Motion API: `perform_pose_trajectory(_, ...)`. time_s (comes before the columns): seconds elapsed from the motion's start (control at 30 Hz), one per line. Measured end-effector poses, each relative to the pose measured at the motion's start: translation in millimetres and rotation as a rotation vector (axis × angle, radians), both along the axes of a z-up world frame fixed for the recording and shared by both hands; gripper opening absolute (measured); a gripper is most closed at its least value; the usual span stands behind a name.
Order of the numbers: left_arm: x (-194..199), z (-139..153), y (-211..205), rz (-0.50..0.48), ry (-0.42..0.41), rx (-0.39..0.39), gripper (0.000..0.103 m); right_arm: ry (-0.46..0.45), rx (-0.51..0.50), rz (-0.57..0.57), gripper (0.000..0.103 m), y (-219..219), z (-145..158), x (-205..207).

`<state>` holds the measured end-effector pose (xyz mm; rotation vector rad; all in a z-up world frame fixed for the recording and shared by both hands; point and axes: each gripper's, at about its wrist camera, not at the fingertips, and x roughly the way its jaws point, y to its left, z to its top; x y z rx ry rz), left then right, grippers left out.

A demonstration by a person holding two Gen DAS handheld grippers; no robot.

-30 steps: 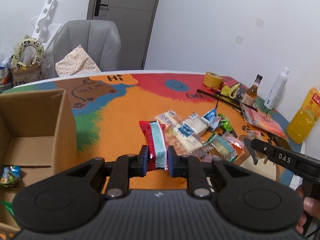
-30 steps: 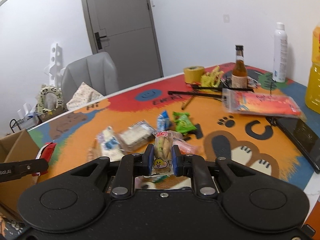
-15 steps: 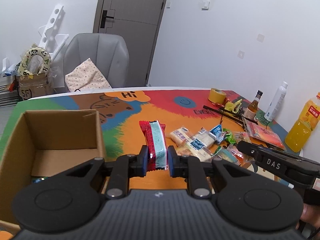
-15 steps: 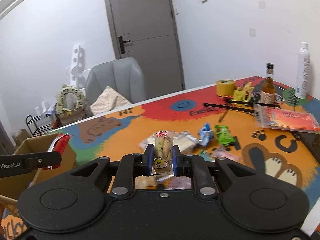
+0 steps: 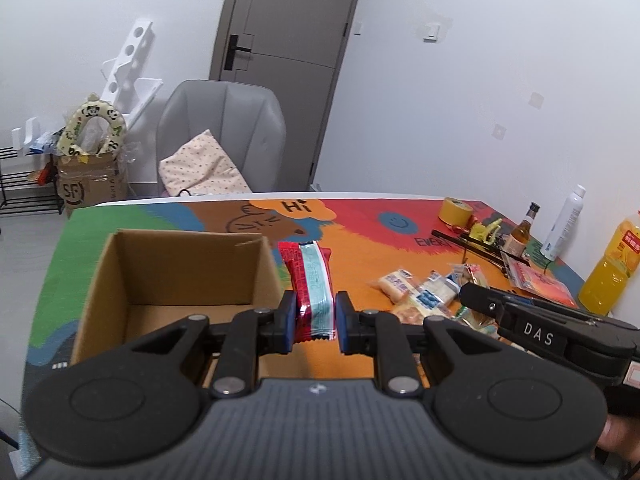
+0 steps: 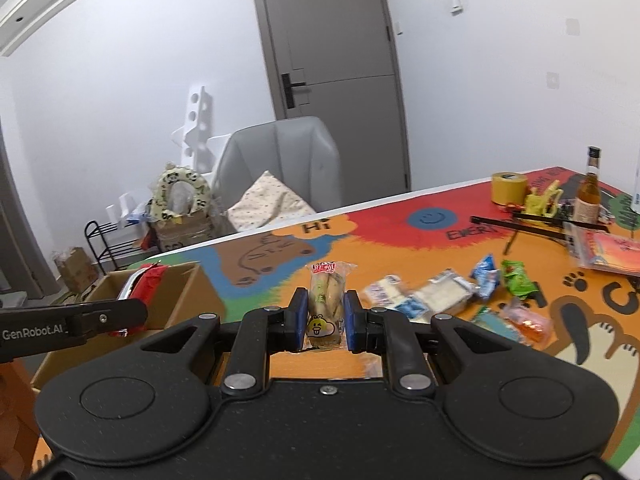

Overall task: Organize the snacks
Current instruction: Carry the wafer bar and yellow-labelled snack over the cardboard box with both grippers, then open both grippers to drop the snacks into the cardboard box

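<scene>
Left gripper: the left gripper (image 5: 313, 322) was clamped on a red and pale-teal snack packet (image 5: 311, 284), pinched near its lower end, so most of the packet stood up and forward beyond the pads.
Right gripper: the right gripper (image 6: 325, 320) was closed on a clear-wrapped biscuit pack (image 6: 325, 304) with a yellow cartoon face on it, held upright the same way.
Why held so: a grip on one end left each pack's free end clear, which looked handy for tipping it into a container.
Cardboard box: an open cardboard box (image 5: 176, 264) sat on the table's left end, its mouth up; the red packet hung at its right wall, seemingly just short of the opening.
Box contents: the part of the floor I could see was bare; the near corner was hidden behind the gripper.
Snacks left: a loose heap of snack packs (image 6: 440, 296) lay mid-table, well apart from the box, with a green sachet (image 6: 516, 278) and a blue one among them.
Table: the table (image 6: 400, 240) wore a bright cartoon cloth.
Bystanders: yellow tape roll (image 6: 509, 187), brown glass bottle (image 6: 590, 196), orange drink bottle (image 5: 612, 264) and white spray can (image 5: 562, 224) stood at the far right, out of the path.
In the way: the box's right wall was the one edge to clear; with both grippers close together there, they could crowd each other.
Beyond: a grey chair (image 5: 224, 136) with a dotted cushion stood behind the table.
</scene>
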<state>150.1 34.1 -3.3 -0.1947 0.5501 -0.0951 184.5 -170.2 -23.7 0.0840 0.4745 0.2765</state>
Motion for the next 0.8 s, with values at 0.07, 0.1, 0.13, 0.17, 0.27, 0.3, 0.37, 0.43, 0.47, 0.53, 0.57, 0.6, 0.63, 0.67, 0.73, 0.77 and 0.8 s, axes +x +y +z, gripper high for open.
perform_pose_trajectory(0.07, -2, 0, 9, 0.012, -0.001, -0.002, 0.019, 0.001, -0.001, 0.017, 0.017, 8, 1, 0)
perform_pose_trajectory(0.1, -3, 1, 12, 0.016, -0.002, -0.002, 0.019, 0.0, -0.001, 0.024, 0.017, 13, 1, -1)
perform_pose_trajectory(0.13, -4, 1, 15, 0.02, -0.002, -0.002, 0.019, -0.001, -0.004, 0.032, 0.017, 17, 1, -1)
perform_pose_trajectory(0.17, -5, 0, 19, 0.025, -0.002, -0.004, 0.019, -0.001, -0.007, 0.041, 0.017, 22, 1, -1)
perform_pose_trajectory(0.27, -6, -3, 30, 0.041, 0.001, -0.012, 0.019, 0.0, -0.022, 0.062, 0.017, 37, 1, -2)
perform_pose_trajectory(0.3, -6, -4, 33, 0.046, 0.003, -0.014, 0.019, 0.002, -0.025, 0.07, 0.017, 42, 0, -2)
perform_pose_trajectory(0.37, -7, -7, 42, 0.059, 0.008, -0.021, 0.019, 0.003, -0.032, 0.084, 0.017, 51, 0, -2)
perform_pose_trajectory(0.43, -7, -9, 50, 0.072, 0.011, -0.026, 0.019, 0.004, -0.037, 0.097, 0.017, 60, 1, -1)
perform_pose_trajectory(0.47, -6, -11, 55, 0.078, 0.013, -0.029, 0.019, 0.004, -0.039, 0.104, 0.017, 64, 1, -1)
perform_pose_trajectory(0.53, -3, -14, 63, 0.089, 0.02, -0.037, 0.019, 0.004, -0.044, 0.113, 0.017, 72, 1, -1)
perform_pose_trajectory(0.57, -2, -16, 67, 0.094, 0.024, -0.043, 0.019, 0.004, -0.044, 0.119, 0.017, 77, 2, 0)
perform_pose_trajectory(0.6, 0, -17, 71, 0.099, 0.028, -0.049, 0.019, 0.005, -0.046, 0.125, 0.017, 81, 2, 0)
perform_pose_trajectory(0.63, 1, -19, 75, 0.105, 0.032, -0.055, 0.019, 0.004, -0.049, 0.129, 0.017, 85, 2, 1)
perform_pose_trajectory(0.67, 3, -20, 79, 0.112, 0.035, -0.062, 0.02, 0.006, -0.051, 0.136, 0.017, 90, 2, 2)
perform_pose_trajectory(0.73, 5, -20, 84, 0.128, 0.029, -0.061, 0.022, 0.008, -0.053, 0.145, 0.017, 97, 2, 4)
perform_pose_trajectory(0.77, 5, -20, 85, 0.132, 0.028, -0.053, 0.022, 0.01, -0.055, 0.151, 0.017, 101, 2, 4)
perform_pose_trajectory(0.8, 6, -19, 86, 0.132, 0.028, -0.051, 0.023, 0.01, -0.057, 0.157, 0.017, 106, 2, 5)
